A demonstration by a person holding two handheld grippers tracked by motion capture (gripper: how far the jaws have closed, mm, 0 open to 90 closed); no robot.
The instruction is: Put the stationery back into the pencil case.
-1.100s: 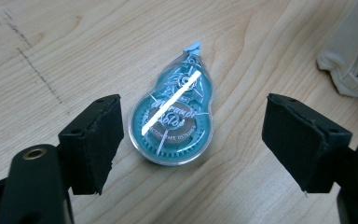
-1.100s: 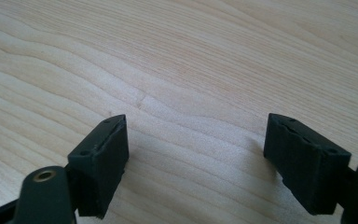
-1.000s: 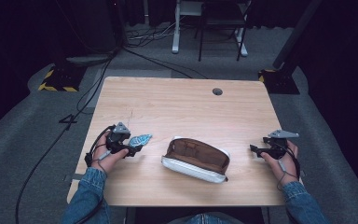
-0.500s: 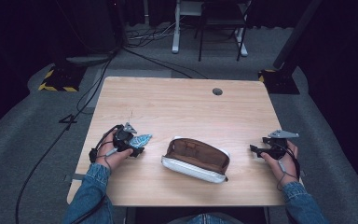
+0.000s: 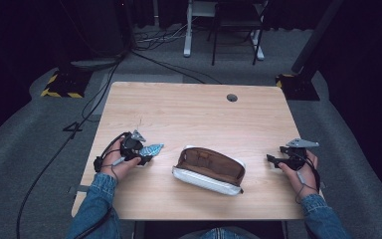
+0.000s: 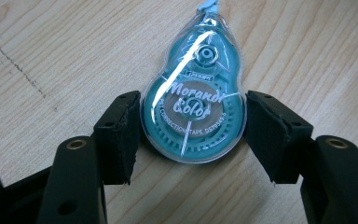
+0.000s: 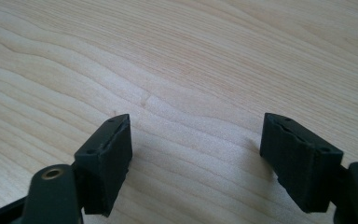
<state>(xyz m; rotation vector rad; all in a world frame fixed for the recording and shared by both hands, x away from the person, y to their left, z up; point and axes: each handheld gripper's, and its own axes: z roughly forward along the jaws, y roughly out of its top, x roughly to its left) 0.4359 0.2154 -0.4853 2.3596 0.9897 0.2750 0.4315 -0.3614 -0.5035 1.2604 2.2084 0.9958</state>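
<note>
The left hand-held gripper (image 6: 193,135) clamps the teal teardrop-shaped plastic correction tape (image 6: 194,95); lift level toward the open brown-lined pouch (image 5: 209,169); the right hand-held gripper (image 7: 196,154) gapes wide.

The tape dispenser (image 6: 193,93) carries the readable lettering, seen in the left gripper view. Across its clear teal shell stands "Morandi Color" in white script. Beneath that runs a smaller line in capitals, "CORRECTION TAPE", followed by a code too small to make out. A short brand word sits in a small curved band above the script, near the upper wheel, but it is too blurred to read.
</note>
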